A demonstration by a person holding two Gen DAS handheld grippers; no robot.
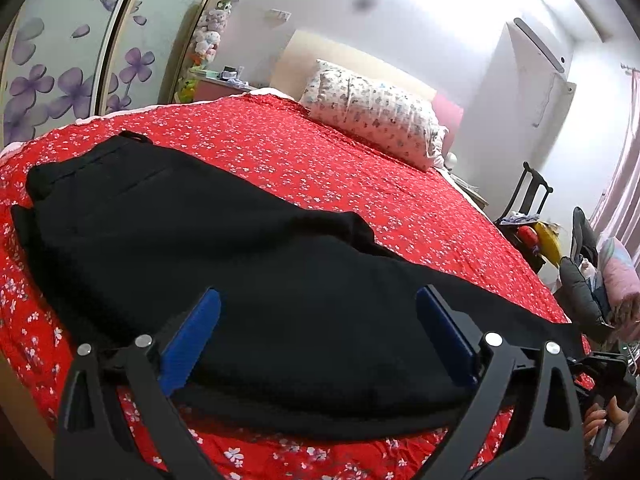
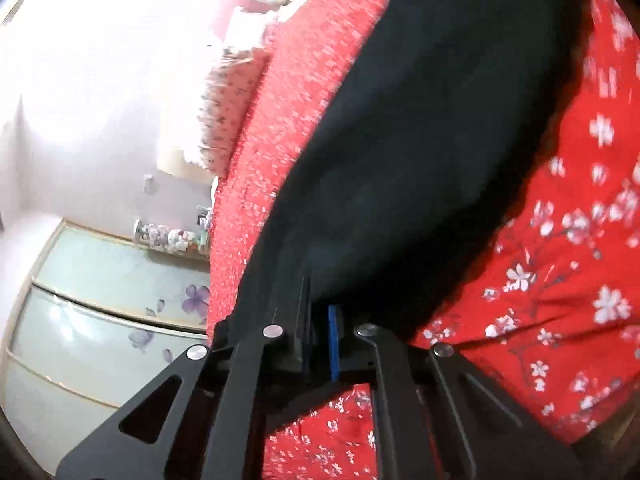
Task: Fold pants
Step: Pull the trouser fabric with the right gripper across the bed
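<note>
Left wrist view: black pants [image 1: 208,248] laid lengthwise across the red floral bedspread [image 1: 320,152], waistband end toward 10 o'clock, legs running off toward 4 o'clock, one leg seemingly stacked on the other. Left gripper [image 1: 318,320] poised low over the near edge of the cloth at 6 o'clock, blue-padded fingers [image 1: 192,340] spread wide, nothing between them; cannot tell whether touching the fabric. Floral pillow [image 1: 376,120] well apart at 1 o'clock, wardrobe doors with purple flower decals [image 1: 72,80] at 10 o'clock.

Right wrist view: heavily tilted and blurred. Pants [image 2: 420,140] filling the middle from 12 o'clock down to centre, bedspread [image 2: 560,260] at 3 o'clock. Right gripper [image 2: 320,340] pinched nearly together at 6 o'clock, dark cloth apparently caught between the pads, likely near a leg end.

Judged step: lengthwise fold already made, crosswise fold being set up. Next move calls for a left-side grasp on the near edge, then lifting both held points together and carrying the leg end toward the waistband, keeping edges aligned.
</note>
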